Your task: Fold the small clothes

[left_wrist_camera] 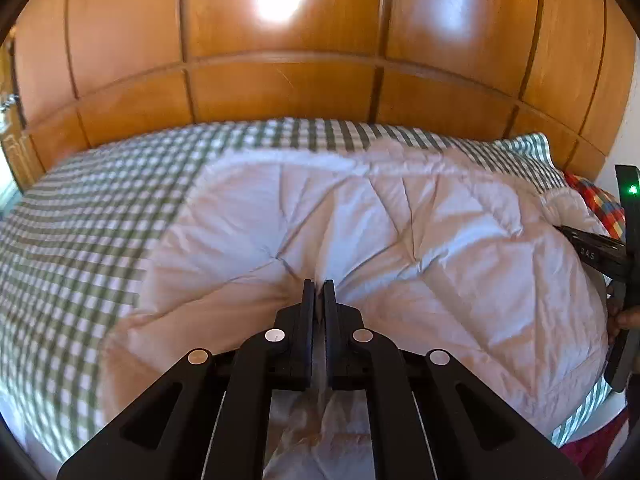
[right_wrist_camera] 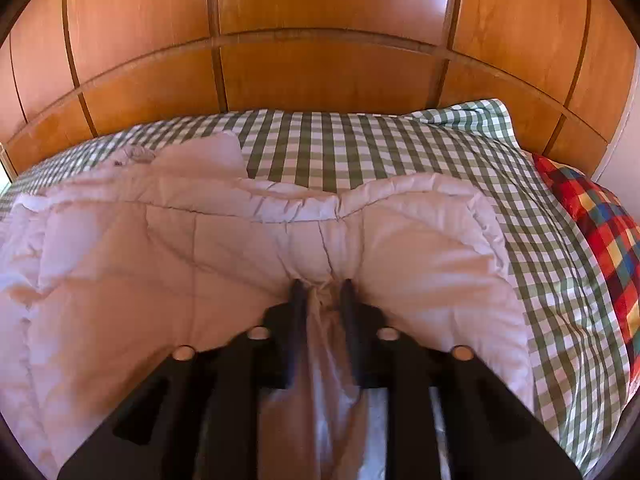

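Your left gripper (left_wrist_camera: 319,285) is clenched on a pinched ridge of the white quilted padded cloth (left_wrist_camera: 400,240), which lies spread on the green-and-white checked bedsheet (left_wrist_camera: 80,220), its long axis running across the bed from side to side. Your right gripper (right_wrist_camera: 322,285) stands with its jaws parted, a fold of the same cloth (right_wrist_camera: 200,248) bunched between its fingers (right_wrist_camera: 298,300); whether they press it, you cannot tell. Bare checked sheet lies open beyond the cloth's far edge, up to the glossy wooden panelled wall (right_wrist_camera: 320,60). A red, blue and yellow checked pillow (right_wrist_camera: 592,220) sits at the bed's right edge.
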Available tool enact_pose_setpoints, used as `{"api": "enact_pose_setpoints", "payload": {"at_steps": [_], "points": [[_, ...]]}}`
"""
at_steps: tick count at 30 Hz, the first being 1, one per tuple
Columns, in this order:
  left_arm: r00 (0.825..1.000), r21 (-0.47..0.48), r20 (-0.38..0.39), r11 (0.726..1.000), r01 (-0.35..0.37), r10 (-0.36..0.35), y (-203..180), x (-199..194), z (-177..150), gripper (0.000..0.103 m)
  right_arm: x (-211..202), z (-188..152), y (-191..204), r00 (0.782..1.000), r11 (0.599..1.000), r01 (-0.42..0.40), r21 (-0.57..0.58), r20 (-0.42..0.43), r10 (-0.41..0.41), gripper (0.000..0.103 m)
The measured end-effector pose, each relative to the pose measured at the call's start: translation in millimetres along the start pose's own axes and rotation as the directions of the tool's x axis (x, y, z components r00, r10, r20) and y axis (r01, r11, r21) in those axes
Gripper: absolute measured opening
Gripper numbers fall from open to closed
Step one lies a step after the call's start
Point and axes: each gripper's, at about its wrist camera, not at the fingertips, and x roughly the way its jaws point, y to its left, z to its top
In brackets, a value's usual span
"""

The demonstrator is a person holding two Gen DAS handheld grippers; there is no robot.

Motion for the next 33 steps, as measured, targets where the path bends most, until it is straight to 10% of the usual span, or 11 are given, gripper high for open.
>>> {"api": "enact_pose_setpoints", "payload": {"at_steps": [2, 9, 18, 33], "points": [[1.000, -0.001, 0.022, 1.000, -0.012, 0.012, -0.1, -10.9, 0.3, 0.002, -13.5, 0.3, 0.5, 1.000, 1.000, -0.004, 0.009, 0.031, 0.004, 0.061], [0.994, -0.007, 0.099, 0.999, -0.044, 0.044, 0.1, -45.8, -4.2, 0.002, -66.4, -5.8, 17.4, 0.990, 0.996, -0.087, -0.012, 0.114, 0.088, 0.073], [0.995, -0.004, 0.099, 0.999, -0.032, 0.033, -6.4, -56.0, -18.2, 0.002, -95.8, -39.6, 75.7, 0.963, 0.965, -0.239, -0.107, 0.099, 0.249, 0.074], [0.998, -0.097, -0.042, 0.994, -0.041, 0.037, 22.8, -17.8, -55.5, 0.002, -35.4, -76.0, 62.9, 0.991, 0.990, -0.126, -0.060, -0.042, 0.124, 0.076]]}}
